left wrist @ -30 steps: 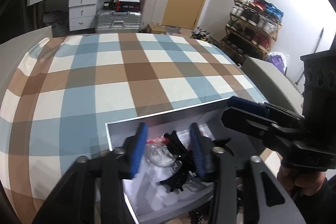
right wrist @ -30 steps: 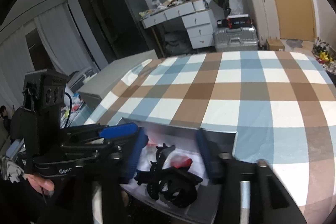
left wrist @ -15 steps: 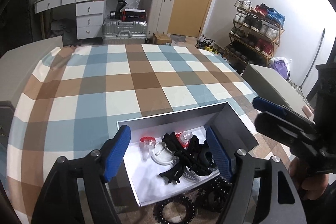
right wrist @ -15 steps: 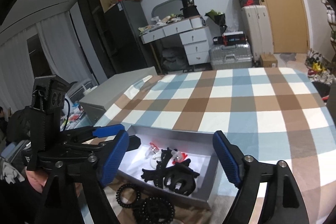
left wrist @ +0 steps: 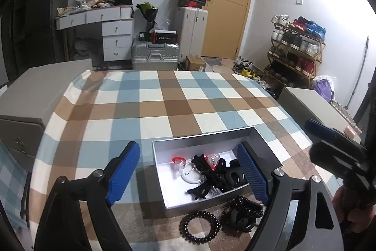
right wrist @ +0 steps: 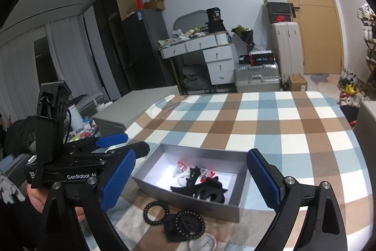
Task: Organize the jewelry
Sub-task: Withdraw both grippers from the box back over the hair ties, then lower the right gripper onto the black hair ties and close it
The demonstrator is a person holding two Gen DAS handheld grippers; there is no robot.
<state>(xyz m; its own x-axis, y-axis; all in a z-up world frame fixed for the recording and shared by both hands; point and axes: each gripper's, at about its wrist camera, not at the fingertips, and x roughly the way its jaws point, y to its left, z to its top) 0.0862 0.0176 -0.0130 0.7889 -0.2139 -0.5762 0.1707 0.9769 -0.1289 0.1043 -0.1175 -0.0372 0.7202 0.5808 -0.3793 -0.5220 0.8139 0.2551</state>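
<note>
Low in the centre of both views sits a shallow grey rectangular cardboard box point(left wrist: 162, 180) point(right wrist: 242, 189) on the blue, brown and white checked cloth surface point(left wrist: 164, 105) point(right wrist: 258, 124). Its white floor holds a tangle of black hair clips and ties point(left wrist: 211, 175) point(right wrist: 202, 187) lying over small clear-and-red trinkets point(left wrist: 178, 162) point(right wrist: 182, 167). Just outside the box's near wall lie black coiled spiral hair rings point(left wrist: 199, 224) point(right wrist: 156, 209), one beside a darker heap.

The left gripper point(left wrist: 188, 177) hangs with its blue-padded fingers point(left wrist: 123, 173) wide apart, holding nothing — the box shows between them. The right gripper point(right wrist: 195, 181) is likewise spread and empty, its fingers point(right wrist: 264, 180) framing the box from the lower part of the frame.
</note>
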